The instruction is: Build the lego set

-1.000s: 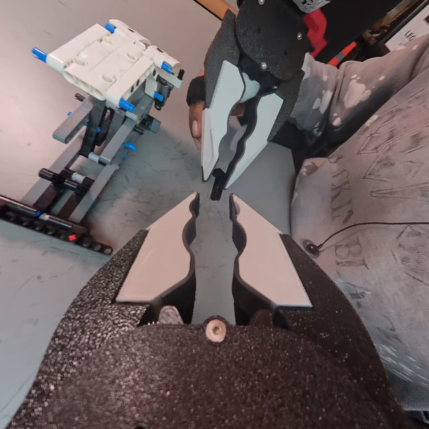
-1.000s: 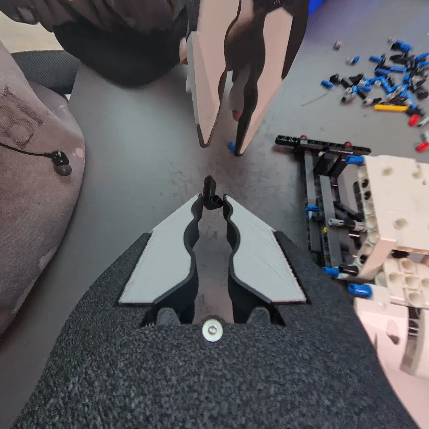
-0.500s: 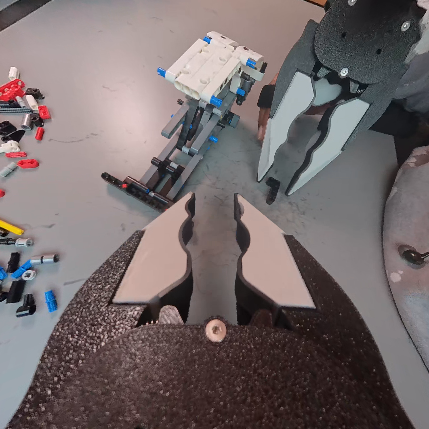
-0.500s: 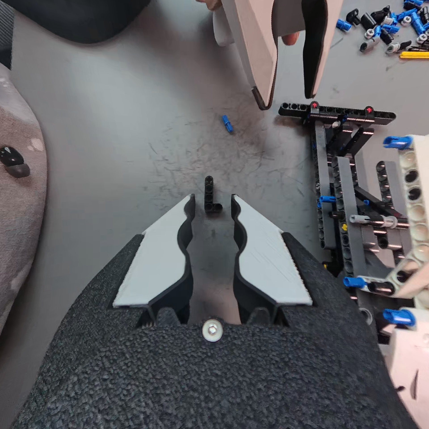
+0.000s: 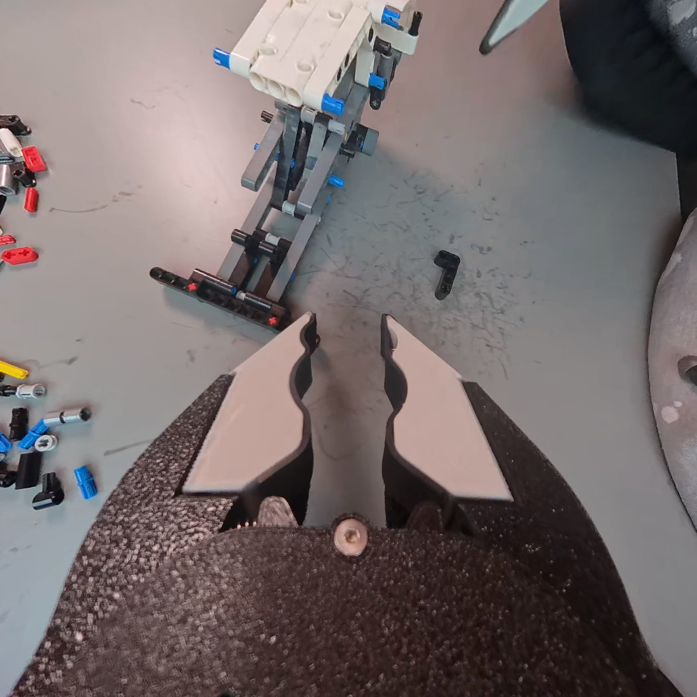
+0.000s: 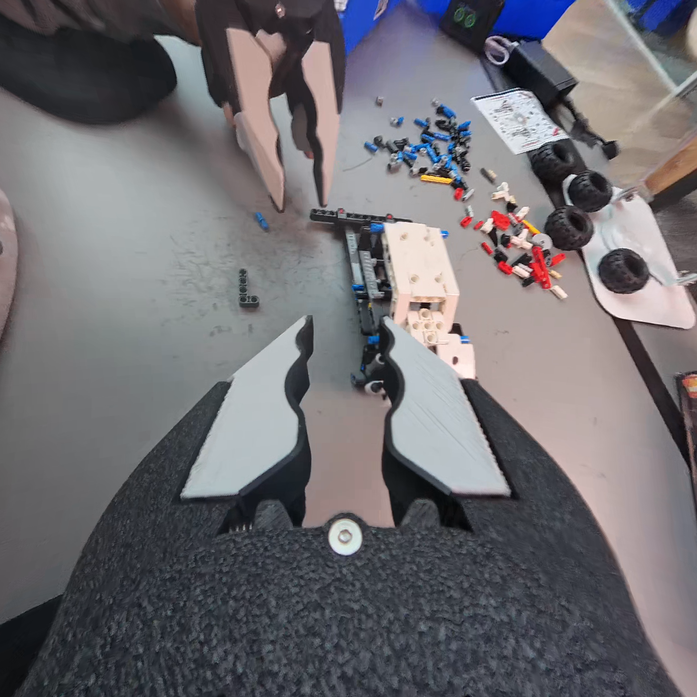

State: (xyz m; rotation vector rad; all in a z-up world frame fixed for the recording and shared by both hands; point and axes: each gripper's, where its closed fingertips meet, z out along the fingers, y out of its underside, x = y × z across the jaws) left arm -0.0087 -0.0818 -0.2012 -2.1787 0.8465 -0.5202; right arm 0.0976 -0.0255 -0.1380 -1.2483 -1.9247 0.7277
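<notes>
The partly built lego model, with grey and black beams and a white block on top, lies on the grey table; it also shows in the right wrist view. A black L-shaped piece lies alone on the table to its right, and shows in the right wrist view. My left gripper is open and empty, just in front of the model's black end beam. My right gripper is open and empty, raised near the model's white end. A small blue pin lies beside the left gripper's tips.
Loose blue and black parts and red and white parts lie beyond the model. Black tyres rest on and near a white sheet by an instruction booklet. A person's grey clothing borders the table. My hands' fingertips stand some 15 centimetres from each other.
My right gripper opened, left the black L-shaped piece on the table and pulled back and up. My left gripper moved down toward the model's black end beam.
</notes>
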